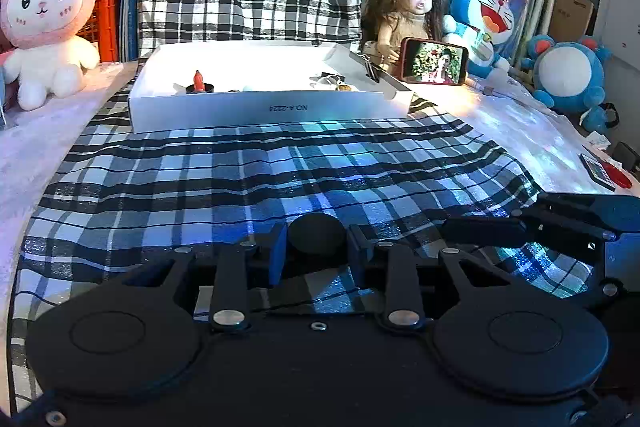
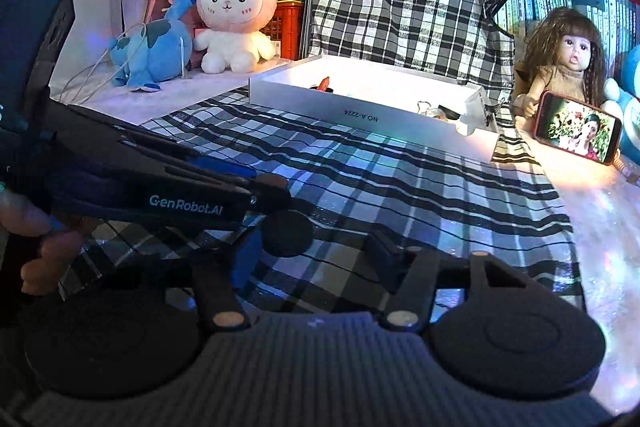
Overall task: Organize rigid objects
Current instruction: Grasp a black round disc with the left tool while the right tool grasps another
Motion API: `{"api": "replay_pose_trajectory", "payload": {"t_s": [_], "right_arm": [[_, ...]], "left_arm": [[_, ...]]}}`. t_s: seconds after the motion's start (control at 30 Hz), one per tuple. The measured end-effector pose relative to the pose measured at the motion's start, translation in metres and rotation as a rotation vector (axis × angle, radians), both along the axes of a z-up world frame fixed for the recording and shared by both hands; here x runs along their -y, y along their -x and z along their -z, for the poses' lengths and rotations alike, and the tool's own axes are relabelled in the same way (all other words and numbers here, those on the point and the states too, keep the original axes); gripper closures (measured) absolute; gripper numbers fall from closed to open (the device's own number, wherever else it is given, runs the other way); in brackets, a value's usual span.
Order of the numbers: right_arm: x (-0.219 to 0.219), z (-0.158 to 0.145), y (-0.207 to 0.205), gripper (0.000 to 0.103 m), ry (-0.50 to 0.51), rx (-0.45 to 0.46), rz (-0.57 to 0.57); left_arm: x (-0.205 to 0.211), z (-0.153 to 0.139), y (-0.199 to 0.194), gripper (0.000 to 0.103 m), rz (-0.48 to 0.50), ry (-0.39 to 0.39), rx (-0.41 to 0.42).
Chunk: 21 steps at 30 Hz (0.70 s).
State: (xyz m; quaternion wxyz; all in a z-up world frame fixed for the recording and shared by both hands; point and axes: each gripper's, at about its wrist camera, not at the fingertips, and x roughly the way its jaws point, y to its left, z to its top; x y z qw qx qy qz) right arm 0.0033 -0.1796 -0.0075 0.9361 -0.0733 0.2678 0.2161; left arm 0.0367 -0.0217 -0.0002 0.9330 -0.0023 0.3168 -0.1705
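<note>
Gripping a round black disc between its blue pads, the left hand-held gripper sits low over the checked cloth, on the near side of the white box. The right hand-held gripper stands half open beside it, nothing between its jaws (the disc lies just off its left finger). The white box rests further back on the cloth, holding a red-tipped piece and small oddments. Right of the box a doll props a phone; left of it sits a pink rabbit plush.
</note>
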Motion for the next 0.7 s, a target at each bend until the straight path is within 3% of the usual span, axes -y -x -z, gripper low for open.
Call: {"api": "replay_pose_trajectory", "payload": {"t_s": [0.07, 0.27, 0.7], "right_arm": [[-0.002, 0.001, -0.001, 0.049, -0.009, -0.004, 0.0], [-0.007, 0.0, -0.002, 0.066, -0.013, 0.004, 0.008], [0.005, -0.003, -0.013, 0.069, -0.067, 0.007, 0.108]], "left_arm": [[-0.001, 0.0, 0.0, 0.073, -0.008, -0.002, 0.002], [-0.004, 0.0, -0.002, 0.073, -0.037, -0.021, 0.012], [-0.004, 0.002, -0.004, 0.073, -0.077, -0.038, 0.02]]}}
